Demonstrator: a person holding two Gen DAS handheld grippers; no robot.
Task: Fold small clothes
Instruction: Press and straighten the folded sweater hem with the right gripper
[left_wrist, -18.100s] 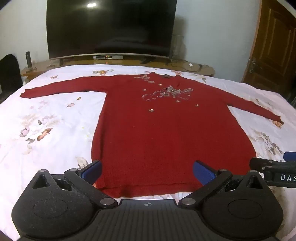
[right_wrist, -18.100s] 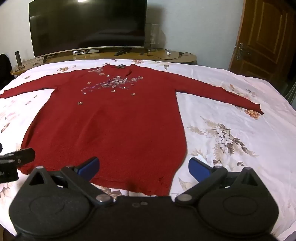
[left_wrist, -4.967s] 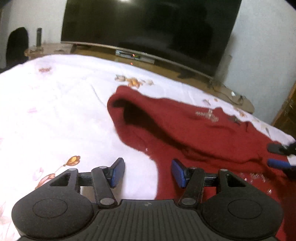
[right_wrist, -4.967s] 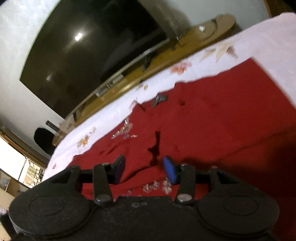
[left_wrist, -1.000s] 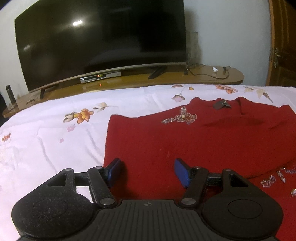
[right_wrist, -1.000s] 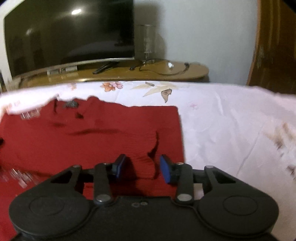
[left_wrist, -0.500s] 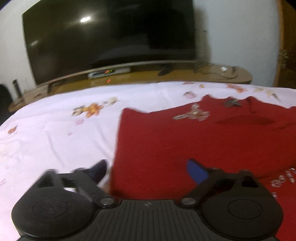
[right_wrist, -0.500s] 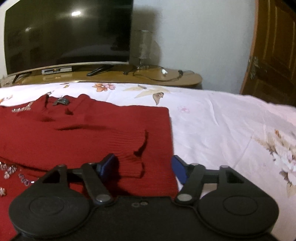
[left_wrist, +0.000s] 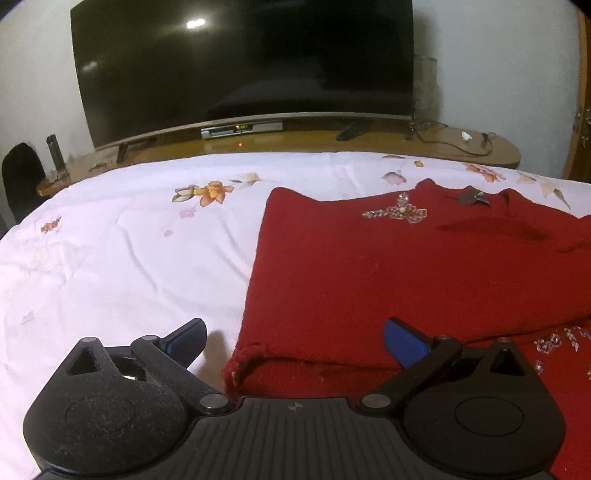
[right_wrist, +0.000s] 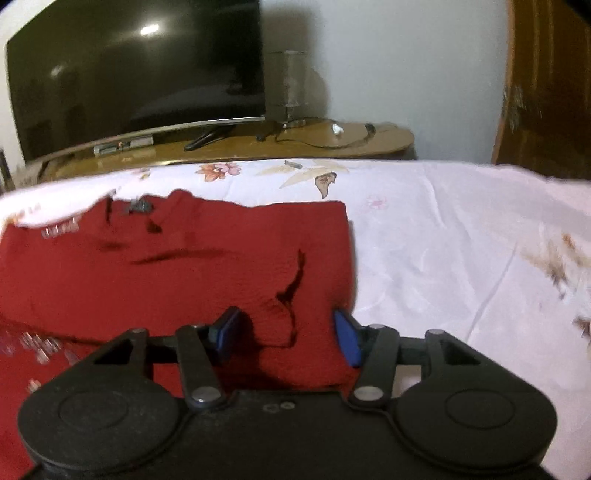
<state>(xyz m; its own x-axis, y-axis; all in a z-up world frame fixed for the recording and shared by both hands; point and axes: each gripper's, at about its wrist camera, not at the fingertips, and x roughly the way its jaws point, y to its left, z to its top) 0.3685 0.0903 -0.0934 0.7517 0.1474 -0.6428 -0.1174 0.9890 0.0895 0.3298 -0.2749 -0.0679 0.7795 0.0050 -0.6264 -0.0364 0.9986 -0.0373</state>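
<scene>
Bedroom setting: white floral bedsheet (left_wrist: 110, 258) over a bed, a dark television (left_wrist: 240, 62) on a long wooden TV stand (left_wrist: 461, 147) beyond its far edge, a wooden door (right_wrist: 546, 92) at the right.

Item: red knitted sweater (left_wrist: 406, 266), beaded trim near the collar, lying flat on the bed. We see both sleeves folded in across the chest, so the upper body reads as a rectangle. Its collar points toward the television; its long axis runs from there back toward us.

Left tool (left_wrist: 295, 339): released, jaws spread wide, holding nothing. It sits at the sweater's left side edge, where a rolled sleeve cuff lies just ahead of and between the fingers.

Right tool (right_wrist: 284, 336): jaws parted, not clamped. It sits at the sweater's right side edge, with a puckered sleeve end between its fingers; whether the pads touch the knit we cannot tell.

Governing relation, in our judgement: each tool is nearest its own side, so any next fold would run along the long axis, hem toward collar, with both tools working together.
</scene>
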